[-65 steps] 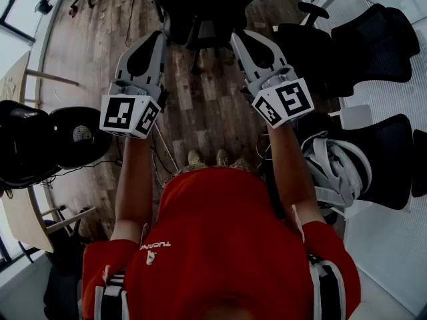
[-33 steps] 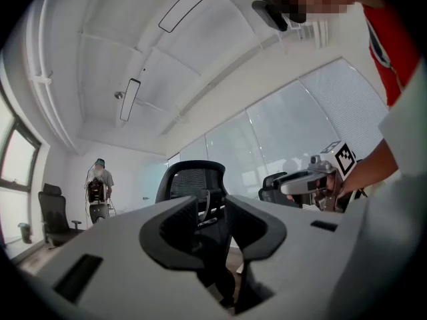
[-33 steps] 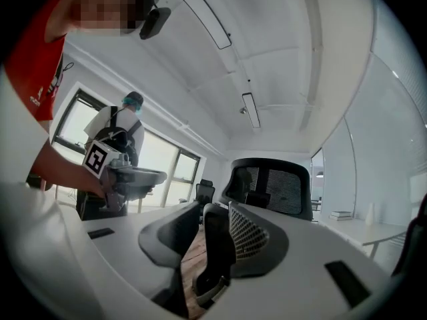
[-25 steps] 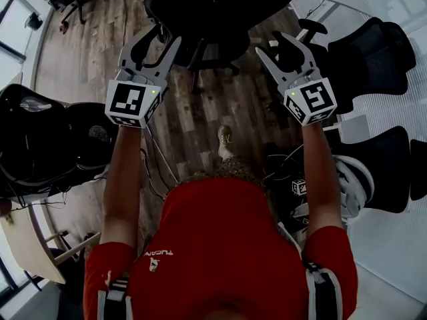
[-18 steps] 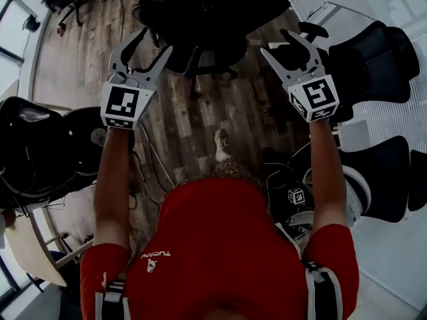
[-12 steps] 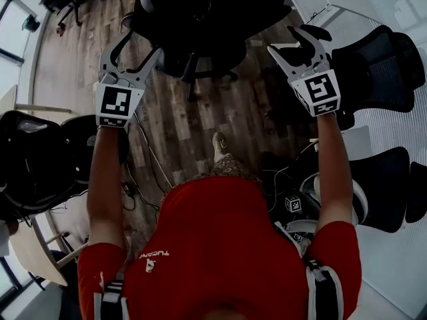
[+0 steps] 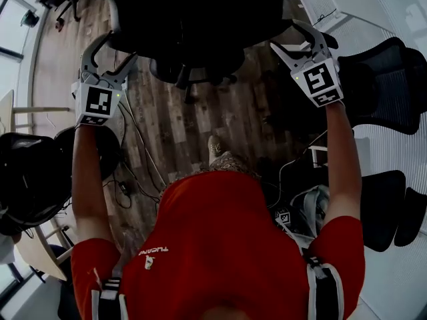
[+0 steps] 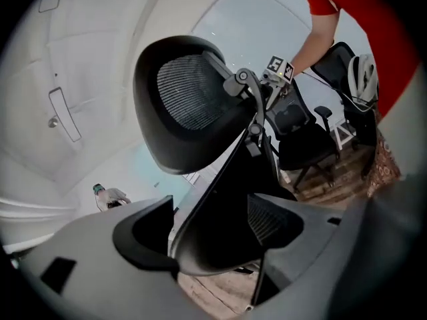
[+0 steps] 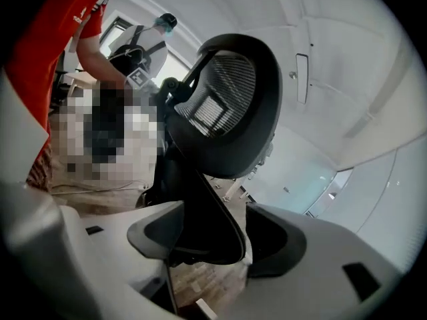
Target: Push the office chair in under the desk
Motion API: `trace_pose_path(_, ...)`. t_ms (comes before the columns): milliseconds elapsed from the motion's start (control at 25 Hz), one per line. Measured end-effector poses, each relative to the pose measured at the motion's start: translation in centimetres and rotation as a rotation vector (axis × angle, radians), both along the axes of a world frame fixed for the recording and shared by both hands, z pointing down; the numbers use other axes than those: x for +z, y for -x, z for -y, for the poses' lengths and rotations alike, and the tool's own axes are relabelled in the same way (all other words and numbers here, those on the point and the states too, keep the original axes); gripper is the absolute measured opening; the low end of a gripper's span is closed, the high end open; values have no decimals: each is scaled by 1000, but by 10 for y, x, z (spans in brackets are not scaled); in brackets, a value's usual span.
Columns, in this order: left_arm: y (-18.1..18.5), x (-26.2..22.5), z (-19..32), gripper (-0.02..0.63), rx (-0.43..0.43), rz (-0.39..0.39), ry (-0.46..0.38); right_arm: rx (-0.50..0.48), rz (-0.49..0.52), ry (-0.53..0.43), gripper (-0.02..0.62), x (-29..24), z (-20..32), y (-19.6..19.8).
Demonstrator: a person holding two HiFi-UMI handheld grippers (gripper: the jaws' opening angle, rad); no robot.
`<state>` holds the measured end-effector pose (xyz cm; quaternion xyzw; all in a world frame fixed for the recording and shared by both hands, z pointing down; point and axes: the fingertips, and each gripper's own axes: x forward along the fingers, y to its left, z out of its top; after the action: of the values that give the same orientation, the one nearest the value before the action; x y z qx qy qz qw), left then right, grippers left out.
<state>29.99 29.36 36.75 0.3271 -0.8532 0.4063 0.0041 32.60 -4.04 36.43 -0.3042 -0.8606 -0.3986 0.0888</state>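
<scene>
Straddling the chair [image 7: 200, 19] from both sides, I have my left gripper [image 7: 113, 49] at one edge of its back and my right gripper [image 7: 293, 37] at the other, arms stretched out ahead. My left fingers [image 8: 143, 235] stand wide apart with the dark rim of the back running up between them. They are not closed on it, and I cannot tell whether either one presses the rim. My right fingers [image 9: 157, 235] are apart the same way, with the opposite rim passing through their gap. The headrest [image 8: 193, 105] rises above both.

The chair sits at the top of the head view, its back spread between my grippers and its seat and base showing below it over the wood floor [image 7: 220, 119]. I judge the push to be under way, since both grippers are placed to drive the back forward. How far along it is I cannot say, because I cannot pick out the desk for certain; a pale corner [image 7: 320, 2] beyond my right gripper may be part of it. The base is in plain sight on open floor, so I take it the seat is not fully tucked in. What is left, as I read it, is to walk the chair forward until the seat goes under, then draw both grippers off the back. On my right stand other chairs [image 7: 380, 79], close enough to need steering clear of.
</scene>
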Motion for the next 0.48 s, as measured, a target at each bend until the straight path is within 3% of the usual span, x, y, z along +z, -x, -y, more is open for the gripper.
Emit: trace_pose_path(480, 62, 41, 13, 344, 50, -104, 294, -243, -116, -250, 285, 50, 5, 65)
